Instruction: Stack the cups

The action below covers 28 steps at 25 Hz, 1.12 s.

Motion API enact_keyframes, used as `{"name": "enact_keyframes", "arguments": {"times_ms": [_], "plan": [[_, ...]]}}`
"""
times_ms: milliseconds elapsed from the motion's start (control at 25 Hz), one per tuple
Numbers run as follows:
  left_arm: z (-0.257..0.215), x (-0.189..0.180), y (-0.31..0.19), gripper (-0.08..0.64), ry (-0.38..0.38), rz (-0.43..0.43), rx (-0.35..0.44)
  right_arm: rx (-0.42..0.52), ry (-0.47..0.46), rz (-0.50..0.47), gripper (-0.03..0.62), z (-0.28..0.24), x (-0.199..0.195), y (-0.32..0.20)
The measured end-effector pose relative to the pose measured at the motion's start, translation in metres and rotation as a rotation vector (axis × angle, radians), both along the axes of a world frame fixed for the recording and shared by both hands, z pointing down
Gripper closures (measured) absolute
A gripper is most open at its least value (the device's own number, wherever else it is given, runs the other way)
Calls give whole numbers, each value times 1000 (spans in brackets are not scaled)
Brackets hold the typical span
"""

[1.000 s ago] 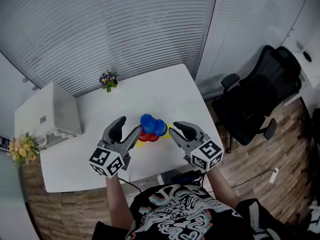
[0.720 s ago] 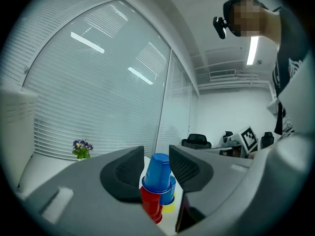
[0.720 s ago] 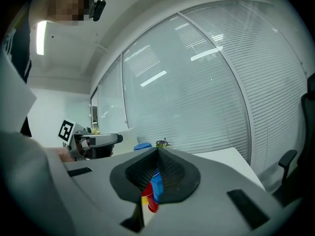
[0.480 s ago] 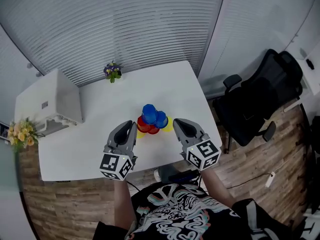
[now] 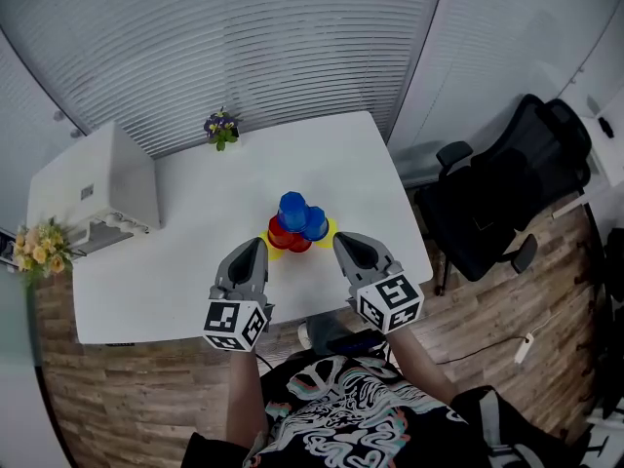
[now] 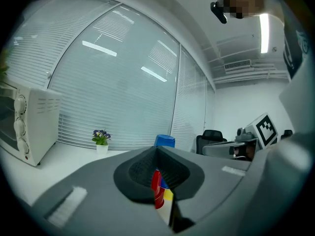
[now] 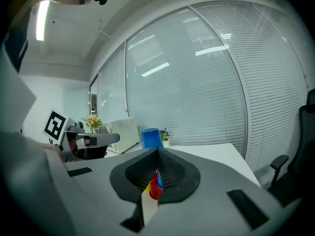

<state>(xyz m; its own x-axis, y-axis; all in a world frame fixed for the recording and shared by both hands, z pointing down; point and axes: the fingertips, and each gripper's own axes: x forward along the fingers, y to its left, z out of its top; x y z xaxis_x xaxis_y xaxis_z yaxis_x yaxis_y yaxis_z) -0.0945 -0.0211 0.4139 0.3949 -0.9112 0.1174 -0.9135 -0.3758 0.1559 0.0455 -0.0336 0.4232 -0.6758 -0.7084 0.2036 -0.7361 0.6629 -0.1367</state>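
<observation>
A cluster of cups (image 5: 297,228) stands on the white table (image 5: 195,222): blue ones on top, red and yellow ones below. My left gripper (image 5: 255,247) hovers just short of the cluster on its near left, shut and empty. At the near right my right gripper (image 5: 343,243) is also shut with nothing in it. In the left gripper view the shut left gripper (image 6: 158,154) hides most of the cups (image 6: 158,190); a blue cup (image 6: 164,141) rises above it. In the right gripper view a blue cup (image 7: 150,137) shows over the shut right gripper (image 7: 158,154).
A white oven (image 5: 93,198) sits at the table's left end, with yellow flowers (image 5: 34,252) beside it. A small flower pot (image 5: 221,127) stands at the far edge. A black office chair (image 5: 502,188) is right of the table. Window blinds lie behind.
Both grippers have closed, the left from wide open. Neither has taken hold of anything. The cups have not moved.
</observation>
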Motion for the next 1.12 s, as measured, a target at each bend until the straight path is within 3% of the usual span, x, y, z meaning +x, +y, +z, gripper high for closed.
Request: {"name": "enact_keyframes", "arguments": {"times_ms": [200,1120], "plan": [[15,-5,2,558,20,-29,-43,-14,20,22,591,8,3,1],[24,2,6,559,9,-26,-58,-12,74,57,591,11,17,6]]}}
